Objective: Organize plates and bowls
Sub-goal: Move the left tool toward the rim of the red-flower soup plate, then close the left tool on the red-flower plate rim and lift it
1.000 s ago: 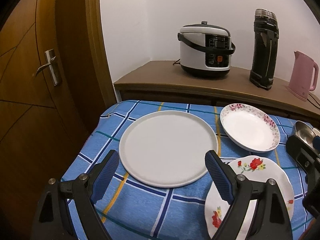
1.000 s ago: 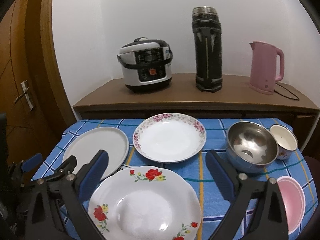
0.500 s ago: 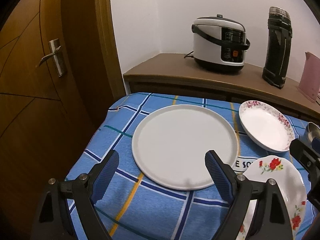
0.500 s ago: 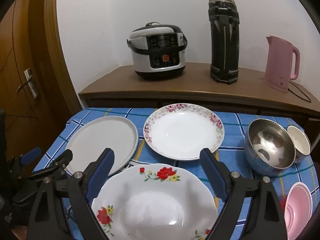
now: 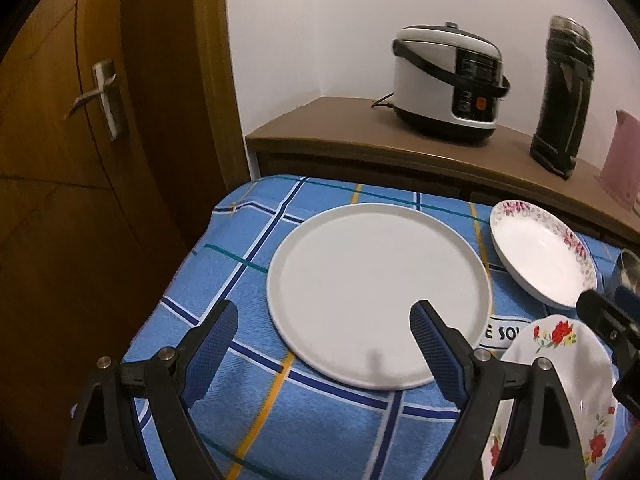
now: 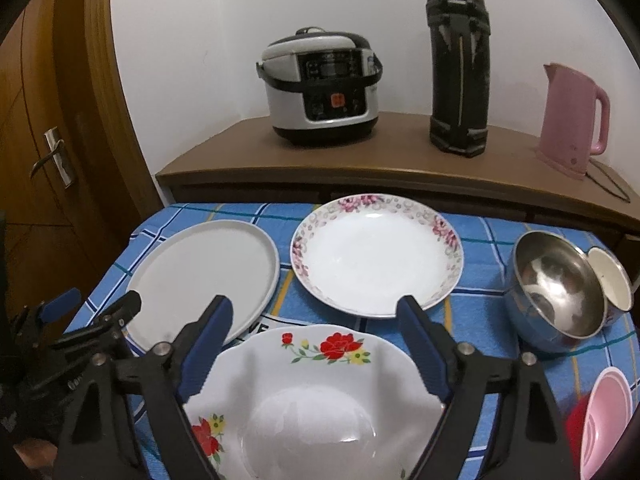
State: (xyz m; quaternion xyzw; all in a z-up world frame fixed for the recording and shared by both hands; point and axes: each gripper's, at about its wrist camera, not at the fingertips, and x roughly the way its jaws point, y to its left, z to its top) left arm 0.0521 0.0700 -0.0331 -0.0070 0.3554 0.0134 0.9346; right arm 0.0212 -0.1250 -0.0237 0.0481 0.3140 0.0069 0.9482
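A flat white plate (image 5: 376,292) (image 6: 204,268) lies at the left of the blue checked tablecloth (image 5: 320,420). My left gripper (image 5: 322,320) hovers open over its near edge. A pink-flower-rimmed plate (image 6: 376,252) (image 5: 540,256) sits behind the centre. A red-flower plate (image 6: 320,400) (image 5: 580,352) lies nearest. My right gripper (image 6: 316,312) hangs above its far rim with its jaws closing, and the pads touch nothing. At the right stand a steel bowl (image 6: 560,292), a small white bowl (image 6: 608,280) and a pink bowl (image 6: 604,420).
A wooden sideboard (image 6: 400,168) behind the table carries a rice cooker (image 6: 320,92), a black flask (image 6: 460,68) and a pink kettle (image 6: 572,120). A wooden door (image 5: 100,160) stands close to the table's left edge. The left gripper (image 6: 92,312) shows at the right wrist view's lower left.
Both grippers have moved forward and slightly down toward the plates. The left view has swung left, toward the door. The right jaws have narrowed a little.
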